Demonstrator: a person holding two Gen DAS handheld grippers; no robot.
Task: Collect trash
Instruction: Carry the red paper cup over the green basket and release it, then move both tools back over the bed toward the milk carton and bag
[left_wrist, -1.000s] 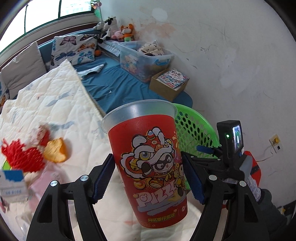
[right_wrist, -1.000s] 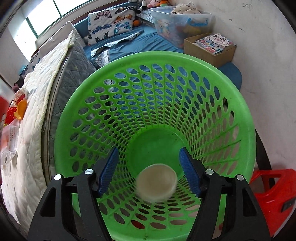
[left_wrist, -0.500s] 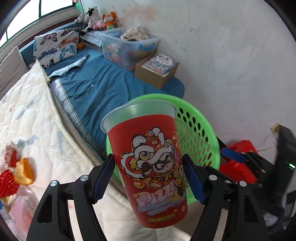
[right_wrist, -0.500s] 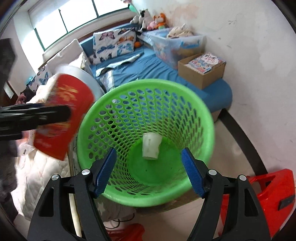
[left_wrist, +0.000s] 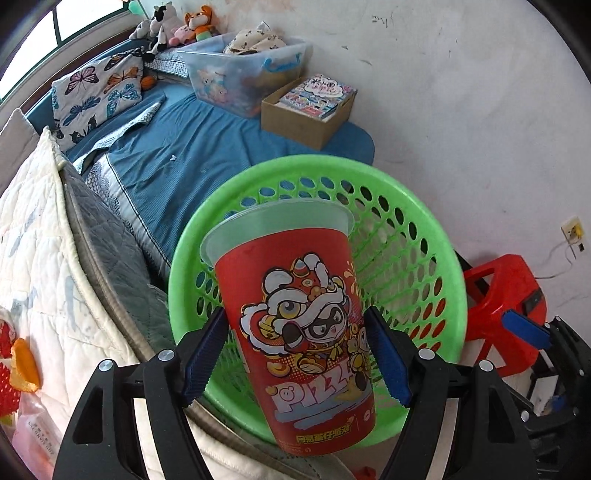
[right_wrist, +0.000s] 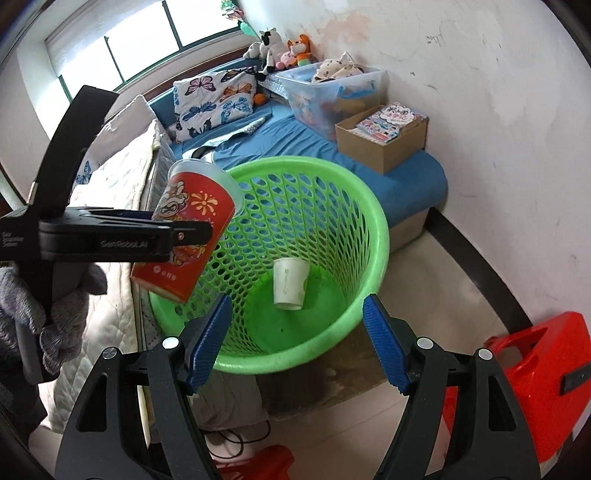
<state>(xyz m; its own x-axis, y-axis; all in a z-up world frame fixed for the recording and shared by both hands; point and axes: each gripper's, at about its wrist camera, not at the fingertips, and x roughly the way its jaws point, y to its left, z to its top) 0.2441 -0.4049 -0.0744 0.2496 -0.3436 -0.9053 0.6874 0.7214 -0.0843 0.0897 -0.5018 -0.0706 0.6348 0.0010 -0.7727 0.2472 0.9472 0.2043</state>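
Observation:
My left gripper (left_wrist: 295, 354) is shut on a tall red pizza cup (left_wrist: 295, 321) with a cartoon lion print and a clear rim. It holds the cup tilted over the near left rim of the green perforated basket (left_wrist: 436, 258). In the right wrist view the cup (right_wrist: 192, 236) hangs at the basket's (right_wrist: 369, 229) left edge, held by the left gripper (right_wrist: 184, 236). A small white paper cup (right_wrist: 290, 282) lies on the basket's floor. My right gripper (right_wrist: 295, 339) is open and empty, in front of the basket and above its near rim.
A white quilted bed (left_wrist: 37, 258) with red and orange wrappers (left_wrist: 14, 365) lies left of the basket. A blue mattress (right_wrist: 295, 144) with a cardboard box (right_wrist: 384, 144) and a clear bin (right_wrist: 332, 88) is behind. A red stool (right_wrist: 543, 384) stands to the right.
The left gripper has carried the red cup from over the bed to the basket's rim. The right gripper has drawn back from inside the basket. The white cup has dropped and settled on the basket's floor.

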